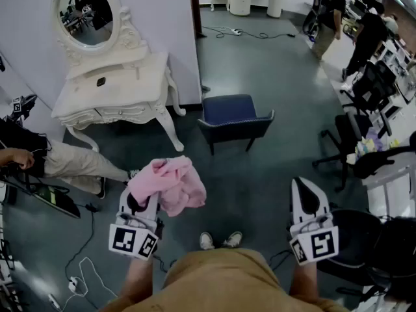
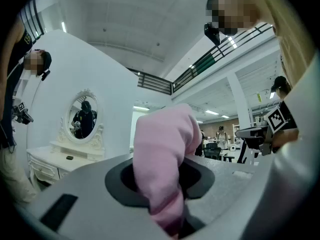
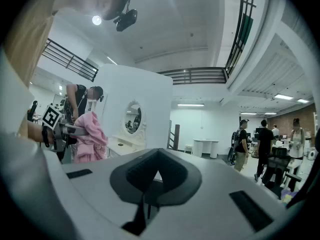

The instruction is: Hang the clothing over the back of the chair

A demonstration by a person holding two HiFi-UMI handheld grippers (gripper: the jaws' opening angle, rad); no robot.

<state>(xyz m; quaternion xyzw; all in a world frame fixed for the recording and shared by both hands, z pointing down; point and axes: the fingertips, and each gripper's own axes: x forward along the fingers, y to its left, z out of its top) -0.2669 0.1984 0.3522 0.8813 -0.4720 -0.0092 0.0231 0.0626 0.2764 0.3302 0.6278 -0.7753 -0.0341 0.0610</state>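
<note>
In its own view the left gripper [image 2: 172, 218] clamps the pink clothing [image 2: 162, 149]. The right gripper [image 3: 146, 193] is closed and empty. The blue chair [image 1: 235, 118] appears only in the head view.

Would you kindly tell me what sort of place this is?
Probably an open-plan lab or studio hall: a staged white dressing table and blue chair on grey flooring, with office chairs alongside.

White dressing table [image 1: 117, 86]; oval mirror [image 1: 84, 8] on its top; seated person's legs [image 1: 71, 164] just beside its front; standing people [image 1: 335, 15] well right of it.
</note>
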